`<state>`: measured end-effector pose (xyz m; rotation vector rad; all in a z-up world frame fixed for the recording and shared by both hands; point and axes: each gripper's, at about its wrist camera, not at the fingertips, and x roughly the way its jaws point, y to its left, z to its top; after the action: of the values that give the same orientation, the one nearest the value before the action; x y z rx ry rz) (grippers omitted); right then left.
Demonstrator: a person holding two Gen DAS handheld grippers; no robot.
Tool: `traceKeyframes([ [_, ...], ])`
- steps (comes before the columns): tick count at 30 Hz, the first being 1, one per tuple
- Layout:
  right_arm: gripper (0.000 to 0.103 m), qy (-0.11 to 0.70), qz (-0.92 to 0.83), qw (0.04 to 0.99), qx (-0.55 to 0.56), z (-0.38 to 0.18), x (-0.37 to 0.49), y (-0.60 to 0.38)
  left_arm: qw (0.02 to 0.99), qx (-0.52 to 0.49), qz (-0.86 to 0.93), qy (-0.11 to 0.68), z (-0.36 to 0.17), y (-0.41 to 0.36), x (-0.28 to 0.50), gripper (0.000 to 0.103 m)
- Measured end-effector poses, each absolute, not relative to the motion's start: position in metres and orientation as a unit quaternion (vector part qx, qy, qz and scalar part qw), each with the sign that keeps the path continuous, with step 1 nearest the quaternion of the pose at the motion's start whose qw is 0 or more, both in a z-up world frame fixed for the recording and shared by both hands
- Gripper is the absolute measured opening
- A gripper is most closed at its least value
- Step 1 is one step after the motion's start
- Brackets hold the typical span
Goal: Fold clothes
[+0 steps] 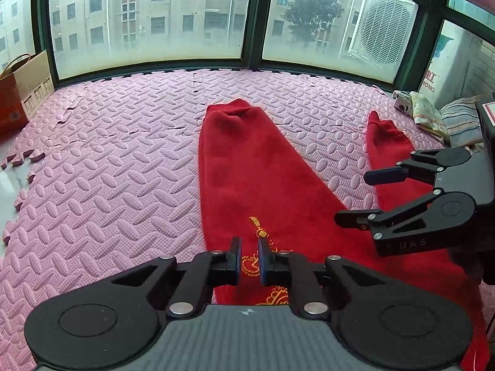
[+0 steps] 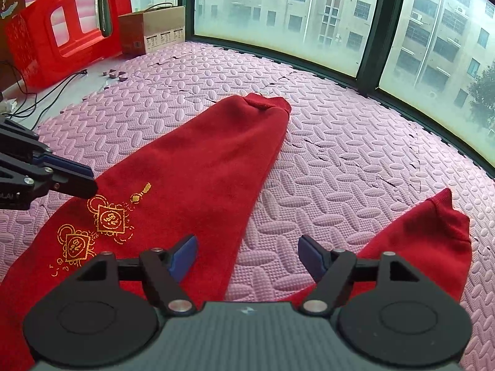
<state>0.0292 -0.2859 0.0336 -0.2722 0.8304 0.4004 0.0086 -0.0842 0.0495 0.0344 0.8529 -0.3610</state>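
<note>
Left wrist view: one pair of red trousers point(image 1: 247, 167) lies flat on the pink foam mat point(image 1: 108, 160), two legs spread apart toward the window. The left hand-held gripper point(image 1: 249, 258) hovers over the gold embroidery point(image 1: 263, 262), jaws narrowly parted, holding nothing. The right hand-held gripper point(image 1: 349, 198) is wide open.

Right wrist view: two cuffed legs, gold knot motifs point(image 2: 99, 228); the right hand-held gripper point(image 2: 247, 253) gapes empty between them.

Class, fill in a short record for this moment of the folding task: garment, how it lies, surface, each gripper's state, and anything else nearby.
garment: red trousers with gold print
layout: flat, two legs spread apart, cuffs toward the window
surface: pink foam mat
left gripper: narrowly open, over the printed leg, holding nothing
right gripper: wide open, over the gap between the legs
nearby: cardboard box, red plastic stool, folded cloths
</note>
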Motion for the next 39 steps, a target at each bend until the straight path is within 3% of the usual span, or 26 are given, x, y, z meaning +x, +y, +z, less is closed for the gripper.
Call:
traceKeyframes([
  [5,0.074,0.412,0.181,0.884,-0.129,0.025,0.042,-0.29,0.884,0.027,-0.158,0.439,0.029,-0.09,0.047,0.013],
  [13,0.074,0.408,0.184,0.889,-0.099,0.029,0.053,-0.299,0.89,-0.001,-0.153,0.43,0.037,-0.098,0.117,0.014],
  [18,0.074,0.408,0.191,0.888,-0.091,0.029,0.06,-0.3,0.892,-0.011,-0.142,0.43,0.03,-0.106,0.163,0.025],
  [23,0.074,0.396,0.172,0.899,-0.067,0.039,0.06,-0.329,0.893,-0.021,-0.122,0.433,0.022,-0.102,0.186,0.024],
  [35,0.07,0.394,0.041,0.917,-0.043,0.025,0.106,-0.43,0.891,0.009,-0.175,0.419,0.036,-0.127,0.148,0.046],
  [39,0.072,0.405,0.034,0.913,-0.023,0.016,0.117,-0.447,0.886,0.026,-0.194,0.421,0.038,-0.14,0.132,0.06],
])
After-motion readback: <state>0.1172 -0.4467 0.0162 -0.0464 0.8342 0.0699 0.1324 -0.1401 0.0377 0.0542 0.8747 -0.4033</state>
